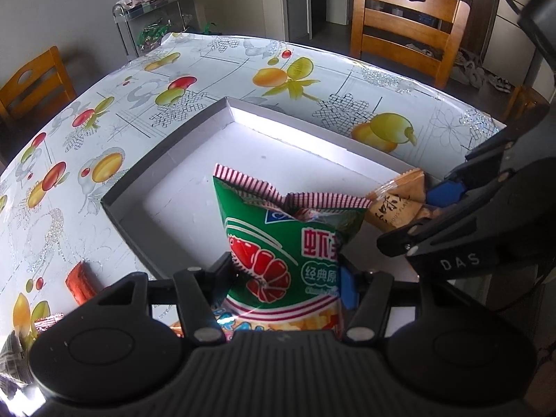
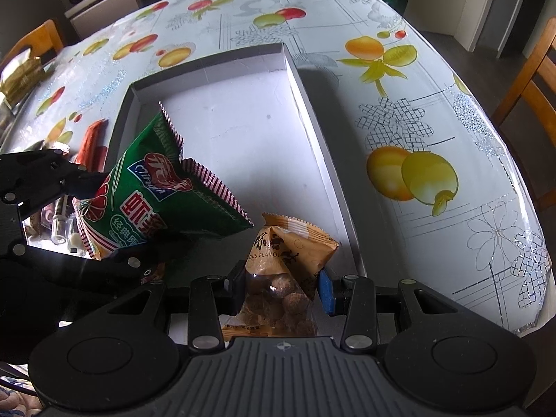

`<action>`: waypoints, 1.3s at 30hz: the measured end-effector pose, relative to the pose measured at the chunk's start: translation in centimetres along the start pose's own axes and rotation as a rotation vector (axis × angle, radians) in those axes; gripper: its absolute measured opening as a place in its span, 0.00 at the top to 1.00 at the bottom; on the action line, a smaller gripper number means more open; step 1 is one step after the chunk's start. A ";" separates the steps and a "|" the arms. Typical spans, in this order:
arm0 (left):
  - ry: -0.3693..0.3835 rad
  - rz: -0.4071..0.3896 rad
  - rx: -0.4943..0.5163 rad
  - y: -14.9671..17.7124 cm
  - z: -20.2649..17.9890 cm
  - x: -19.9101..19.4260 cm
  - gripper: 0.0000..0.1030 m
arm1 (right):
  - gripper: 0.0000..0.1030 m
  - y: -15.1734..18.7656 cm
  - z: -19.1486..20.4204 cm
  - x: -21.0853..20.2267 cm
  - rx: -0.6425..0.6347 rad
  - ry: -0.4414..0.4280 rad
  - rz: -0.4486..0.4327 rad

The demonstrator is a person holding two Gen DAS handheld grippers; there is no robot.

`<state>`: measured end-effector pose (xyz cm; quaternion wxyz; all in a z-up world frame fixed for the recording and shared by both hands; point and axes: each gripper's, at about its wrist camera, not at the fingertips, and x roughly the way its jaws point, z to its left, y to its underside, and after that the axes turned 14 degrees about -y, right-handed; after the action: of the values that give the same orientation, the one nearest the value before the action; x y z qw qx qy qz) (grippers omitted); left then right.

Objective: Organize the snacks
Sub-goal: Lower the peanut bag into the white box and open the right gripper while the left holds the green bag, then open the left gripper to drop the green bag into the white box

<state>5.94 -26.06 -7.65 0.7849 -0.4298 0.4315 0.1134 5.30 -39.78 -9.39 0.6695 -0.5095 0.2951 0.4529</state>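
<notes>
My left gripper (image 1: 286, 278) is shut on a green shrimp-chip bag (image 1: 288, 239) with a red shrimp picture and holds it over the near edge of a shallow white cardboard box (image 1: 194, 180). My right gripper (image 2: 281, 288) is shut on an orange snack packet (image 2: 292, 257) with brown round pieces, held over the box's near right corner. The green bag (image 2: 163, 201) and the left gripper (image 2: 90, 222) show at the left of the right wrist view. The orange packet (image 1: 399, 201) and the right gripper (image 1: 427, 208) show at the right of the left wrist view. The box floor (image 2: 243, 132) is bare.
The table has a fruit-print cloth (image 2: 417, 104). Red snack packets (image 1: 81, 283) (image 2: 92, 142) and several small wrappers lie left of the box. Wooden chairs (image 1: 406, 24) stand around the table. A small rack with a bag (image 1: 149, 3) stands beyond the far edge.
</notes>
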 end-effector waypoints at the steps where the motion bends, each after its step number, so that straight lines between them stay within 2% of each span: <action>1: 0.000 0.000 0.001 0.0 0.0 0.0 0.43 | 0.59 0.0 0.0 0.0 -0.001 0.001 -0.001; 9: -0.016 -0.026 0.048 -0.1 -0.8 -0.1 0.42 | 0.58 0.0 -0.4 0.0 0.012 0.005 0.007; 14: 0.004 -0.027 0.076 0.1 -1.2 -0.2 0.41 | 0.57 0.0 -0.4 0.0 0.011 -0.001 0.003; 16: 0.005 -0.029 0.077 0.0 -1.2 -0.2 0.41 | 0.53 -0.1 -0.2 -0.1 0.002 -0.001 -0.002; 20: 0.000 -0.041 0.062 0.0 -0.9 -0.5 0.40 | 0.51 -0.3 0.0 -0.4 -0.013 0.006 -0.019; 24: -0.006 -0.077 0.043 0.1 -0.5 -1.1 0.31 | 0.46 -0.7 0.2 -1.2 -0.027 0.022 -0.050; 32: 0.012 -0.126 0.026 -0.1 -0.2 -2.1 0.30 | 0.45 -1.5 0.8 -2.6 -0.040 0.041 -0.110; 39: 0.004 -0.161 -0.034 0.4 1.3 -3.3 0.30 | 0.44 -2.3 1.8 -3.3 -0.053 0.043 -0.152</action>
<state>4.47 -24.11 -4.96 0.7833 -0.4767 0.3950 0.0564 5.93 -39.30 -5.02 0.6817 -0.5576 0.2576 0.3975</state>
